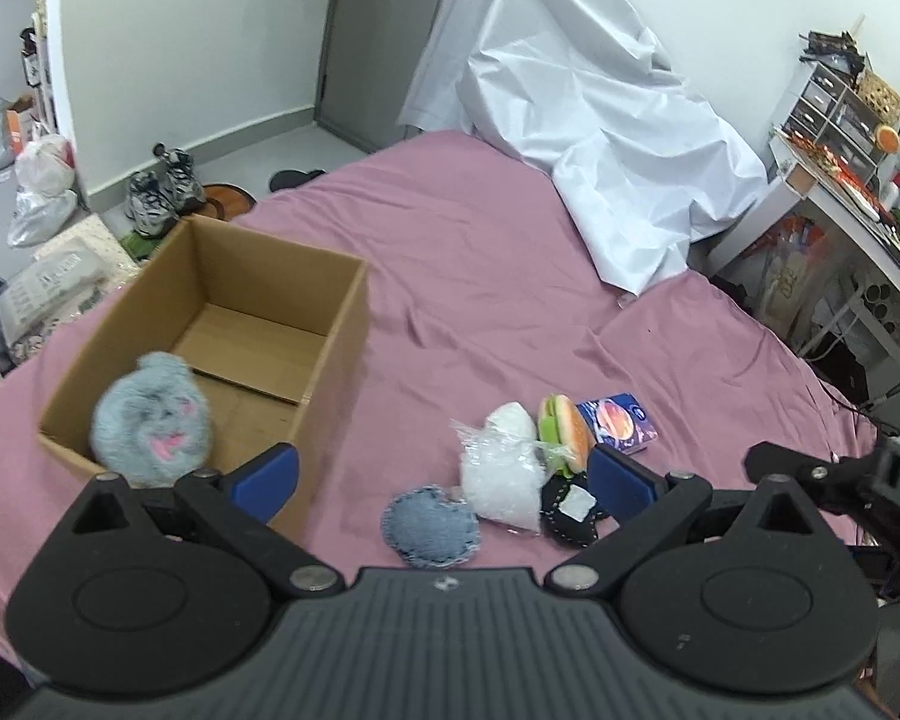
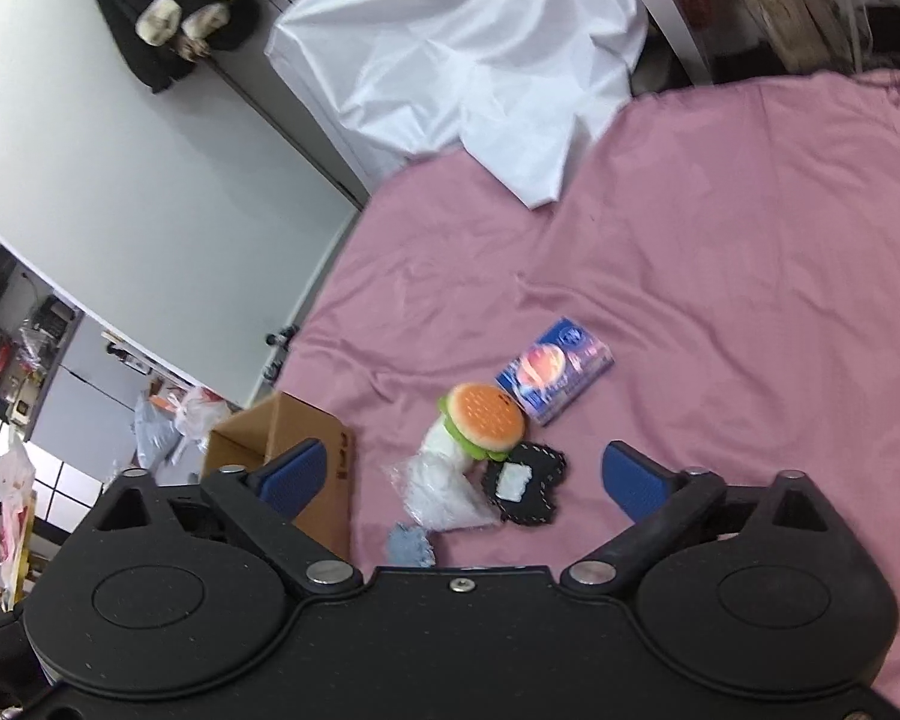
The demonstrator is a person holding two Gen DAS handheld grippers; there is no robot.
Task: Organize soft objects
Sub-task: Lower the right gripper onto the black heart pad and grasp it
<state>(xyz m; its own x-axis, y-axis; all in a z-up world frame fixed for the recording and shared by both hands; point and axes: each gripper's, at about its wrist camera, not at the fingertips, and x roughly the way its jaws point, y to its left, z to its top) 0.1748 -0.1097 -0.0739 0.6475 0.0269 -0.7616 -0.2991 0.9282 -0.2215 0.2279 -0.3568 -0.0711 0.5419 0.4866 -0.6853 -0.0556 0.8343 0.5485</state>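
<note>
The grey plush (image 1: 152,420) in the cardboard box (image 1: 330,324) is blurred and is seen only from the left wrist. Left tongs (image 1: 444,474) and right tongs (image 2: 468,480) are spread apart, empty.

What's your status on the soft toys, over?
Both grippers open, empty. Grey plush in the box; burger toy and the rest on the bed. Nothing in the way.

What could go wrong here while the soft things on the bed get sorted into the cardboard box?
1. The burger, plastic bag and black patch touch or overlap, so the right gripper, jaws open, may catch two at once.
2. The grey plush looks blurred at the box near edge; it could land outside.
3. The denim heart lies flat, hard to pinch without grabbing the sheet.
</note>
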